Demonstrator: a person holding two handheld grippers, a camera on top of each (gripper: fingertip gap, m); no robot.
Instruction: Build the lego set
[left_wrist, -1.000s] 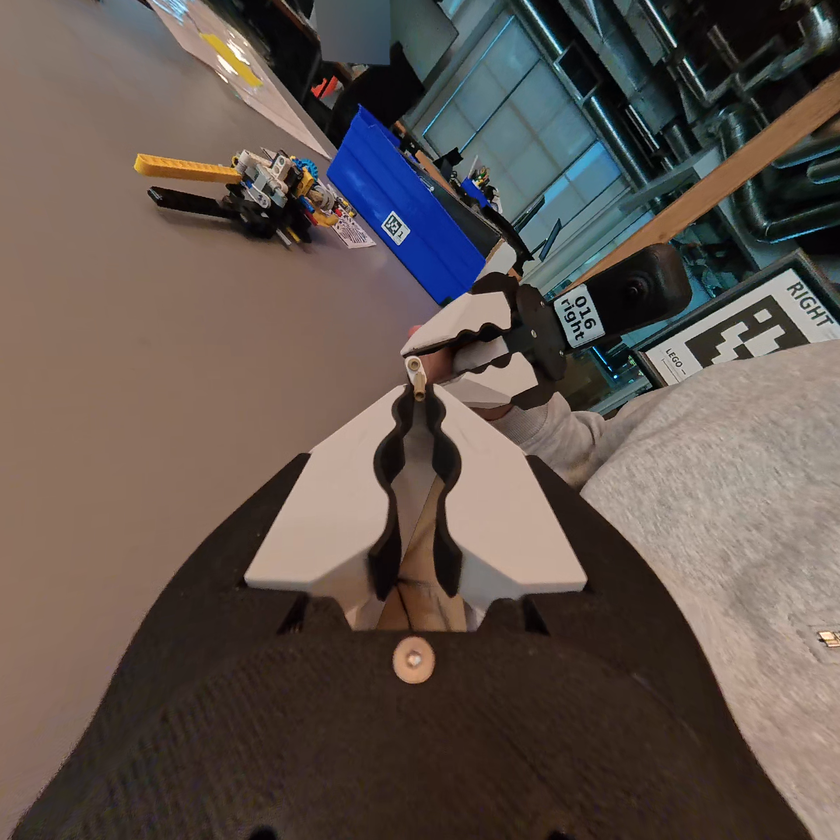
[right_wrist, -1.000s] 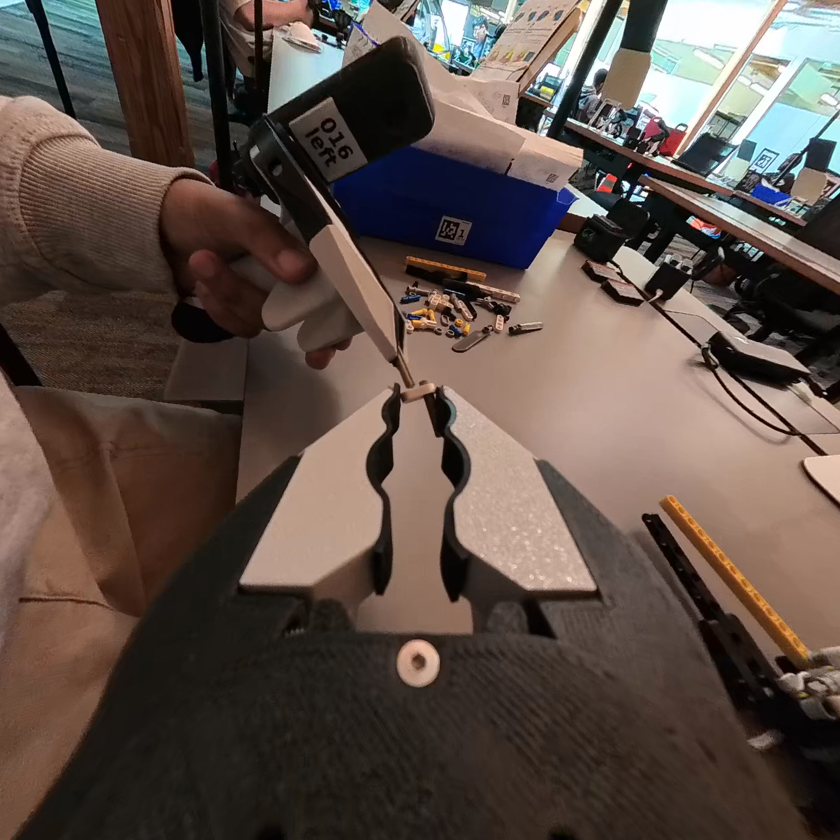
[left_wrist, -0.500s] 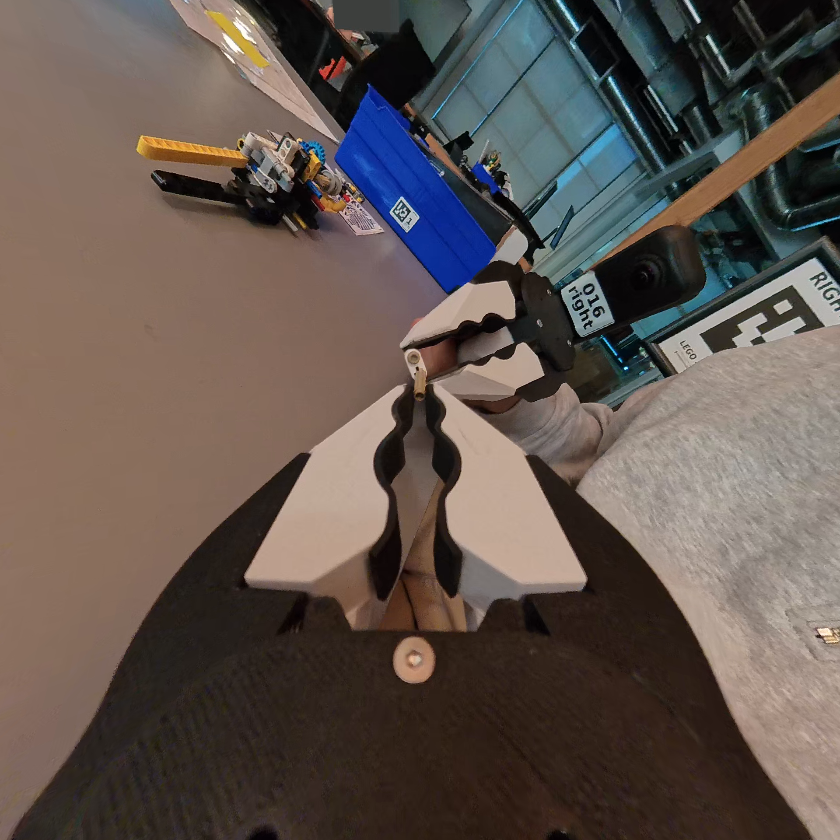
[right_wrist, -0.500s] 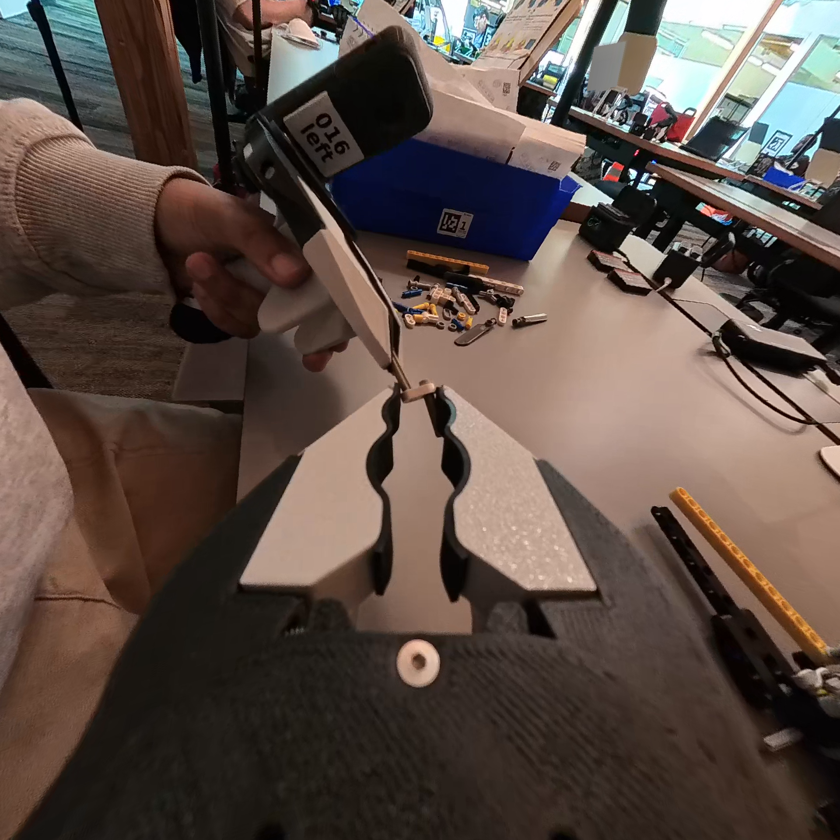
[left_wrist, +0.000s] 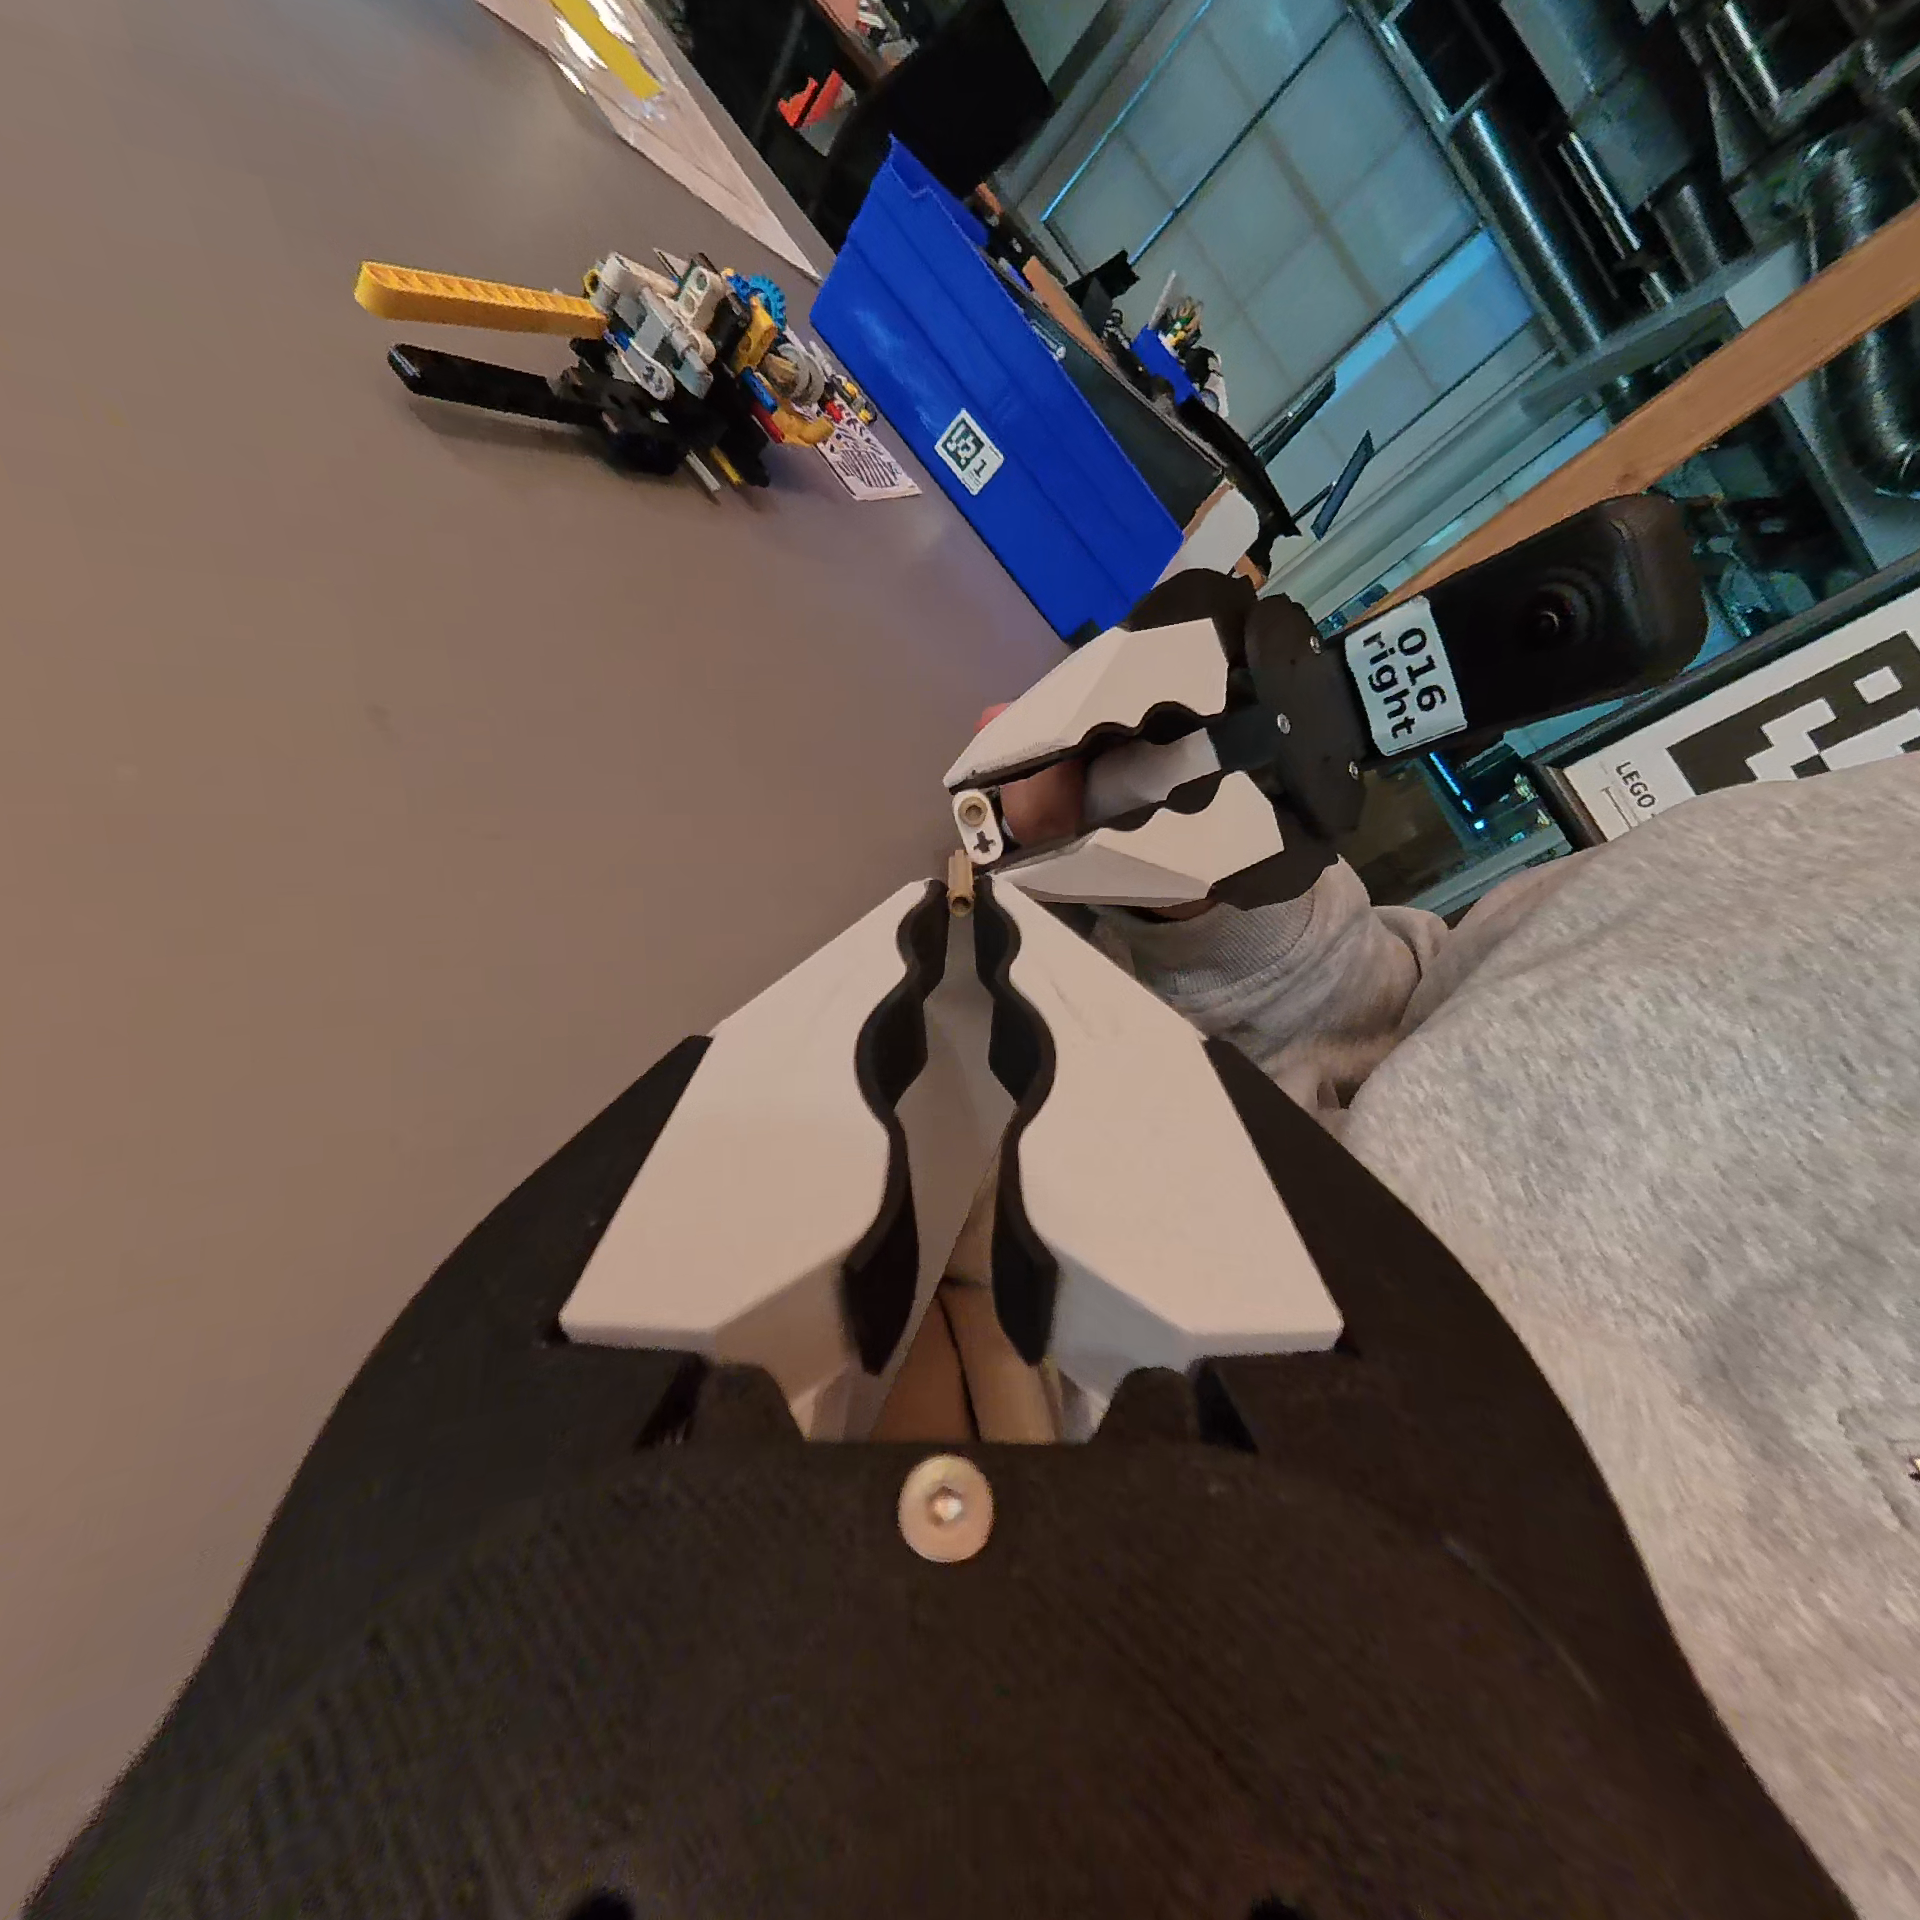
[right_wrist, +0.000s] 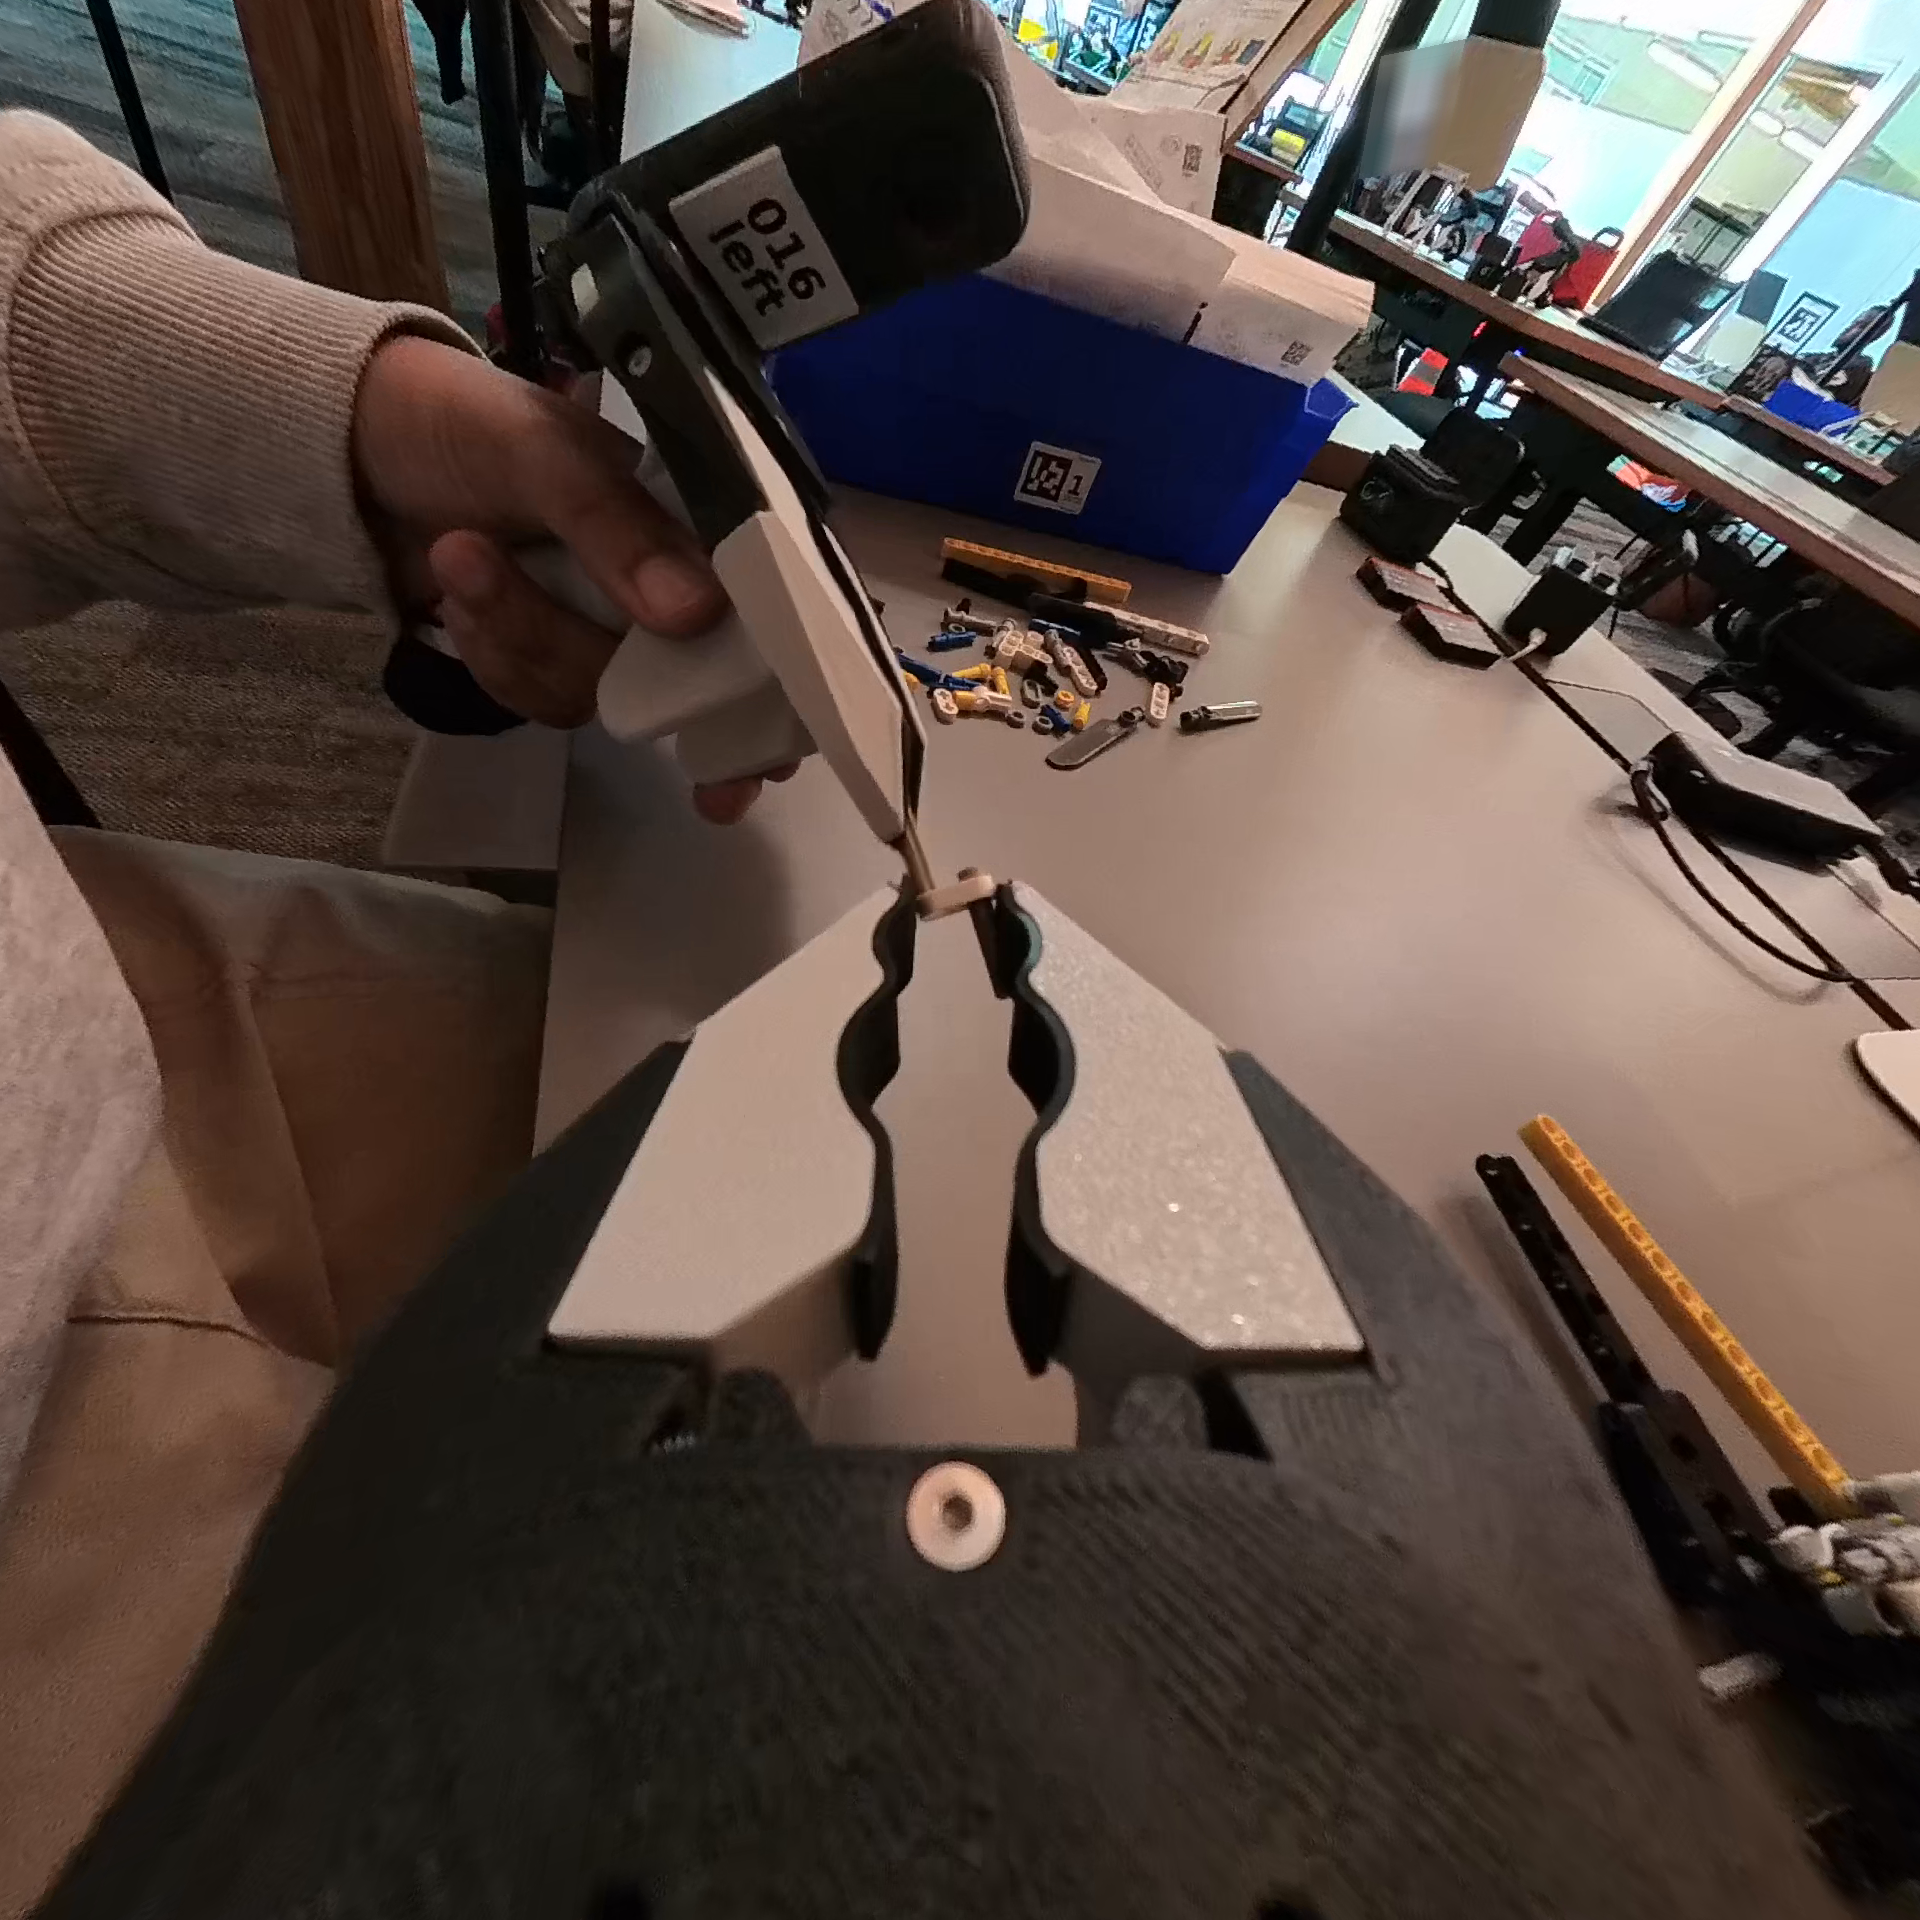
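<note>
Left tool (left_wrist: 961, 902): we grip a small tan pin (left_wrist: 960, 896) at the very tips, which are pressed against it

Right tool (right_wrist: 951, 902): we clamp a small white connector (right_wrist: 954, 894) between the tips; in the left wrist view its end face with a round hole and a cross hole shows (left_wrist: 982, 826)

Meeting point: the pin's free end sits just beside the connector; we cannot tell whether it is seated in a hole

Edges: both tools hang over the near edge of the desk (right_wrist: 1351, 883), above our lap

Open room: a wide bare stretch of desk lies between the tools and the parts farther in

Partly built model (left_wrist: 665, 364): it rests on the desk well apart from the tools, with a yellow beam (left_wrist: 473, 299) and a black beam (left_wrist: 473, 379) sticking out

Loose pieces (right_wrist: 1049, 665): they are scattered in front of the blue bin (right_wrist: 1049, 416), near the desk's far side

Change from a second ago: the right tool has swung so the connector's holed face now turns toward the left wrist camera, and the pin stands a touch clearer of it than before
</note>
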